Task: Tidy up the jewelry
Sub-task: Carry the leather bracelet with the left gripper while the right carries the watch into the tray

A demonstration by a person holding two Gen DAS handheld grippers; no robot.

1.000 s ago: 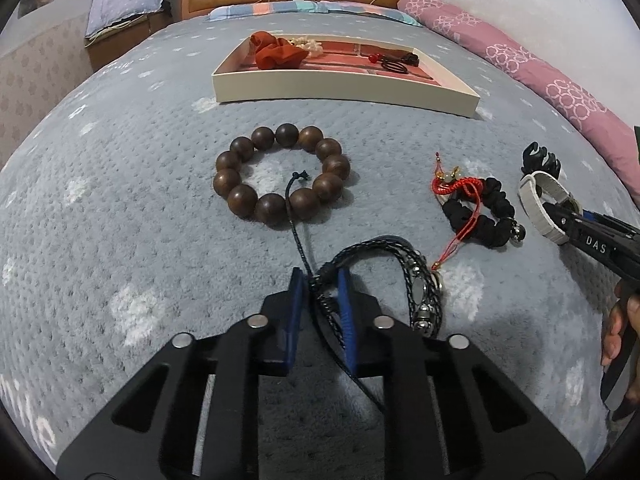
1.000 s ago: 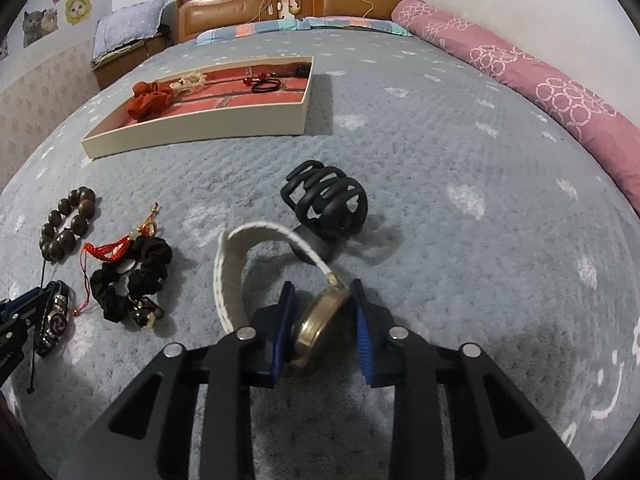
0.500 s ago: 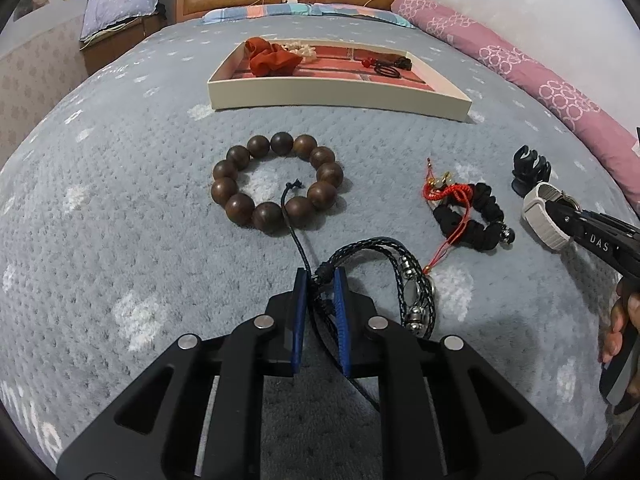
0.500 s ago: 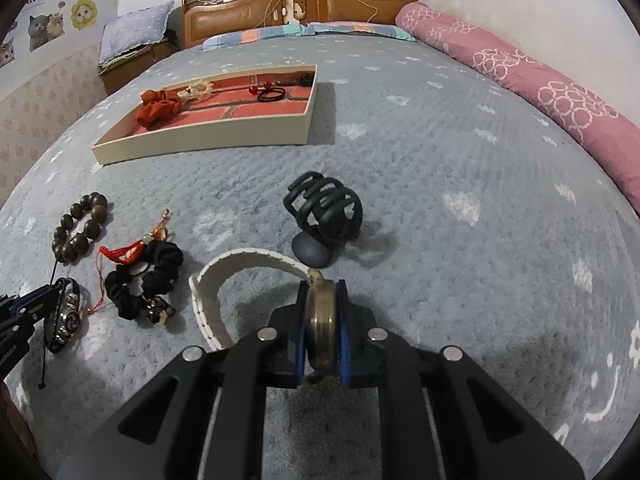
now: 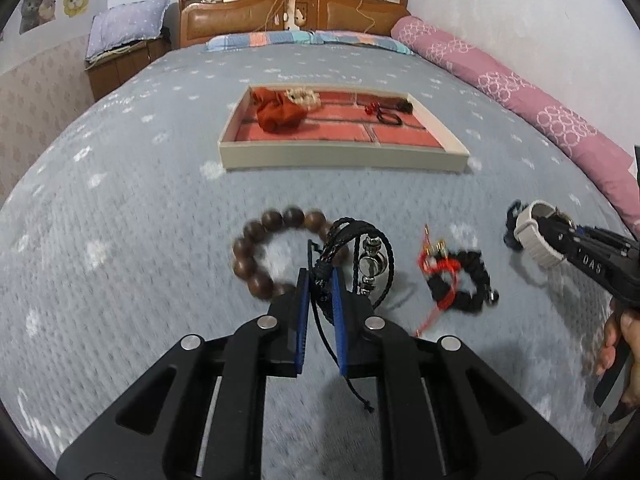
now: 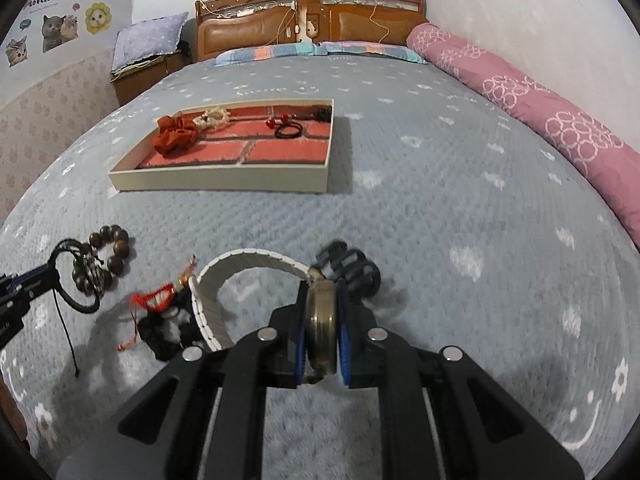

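My left gripper [image 5: 320, 276] is shut on a black braided cord bracelet [image 5: 370, 256] with silver beads, which hangs clear of the grey bedspread. My right gripper [image 6: 322, 292] is shut on the brass case of a watch [image 6: 320, 316]; its white strap [image 6: 240, 268] arcs out to the left. On the bed lie a brown wooden bead bracelet [image 5: 260, 248], a black scrunchie with red cord [image 5: 460, 280] and a black claw clip [image 6: 352, 268]. The cream tray [image 5: 340, 158] with a red brick-pattern floor sits farther up the bed.
The tray holds an orange scrunchie [image 5: 278, 114], a cream piece and black hair ties [image 5: 390, 114]. A pink bolster [image 6: 560, 120] runs along the right edge, the wooden headboard [image 6: 312, 12] stands at the far end, and a nightstand [image 6: 140, 76] is at the left. A hand [image 5: 620, 344] holds the right tool.
The right jaws closed onto the watch case. Both grippers rose off the bedspread, lifting the cord bracelet and the watch, so the tray and loose pieces sit lower and farther in view.
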